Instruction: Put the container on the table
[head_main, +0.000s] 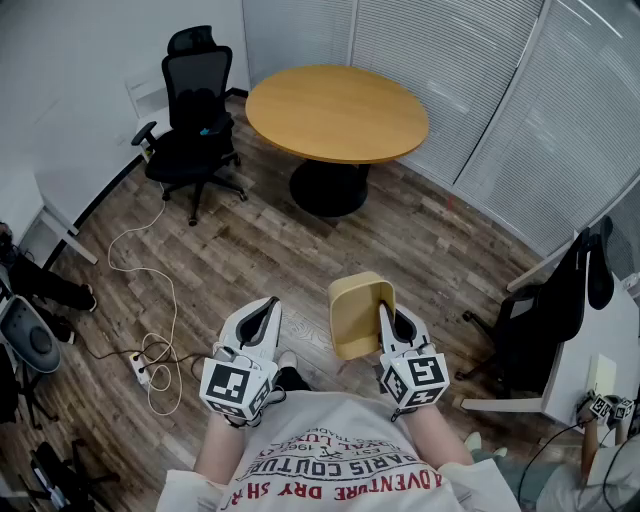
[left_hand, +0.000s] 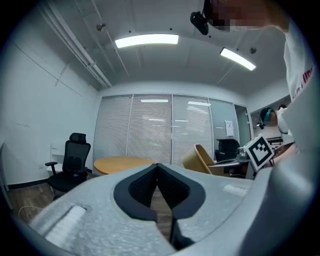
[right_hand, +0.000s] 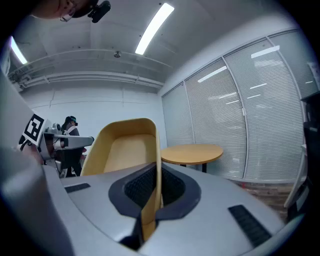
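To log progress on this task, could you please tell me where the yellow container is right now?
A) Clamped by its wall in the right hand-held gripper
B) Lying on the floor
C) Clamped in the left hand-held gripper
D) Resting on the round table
A: the right hand-held gripper has its jaws closed on one wall of the yellow container, which is held in the air, some way short of the round table.

Black office chair (head_main: 195, 110) against wall. White cable (head_main: 152, 346) runs along floor from chair to power strip (head_main: 140, 369). Blinds (head_main: 450, 60) well right of chair.
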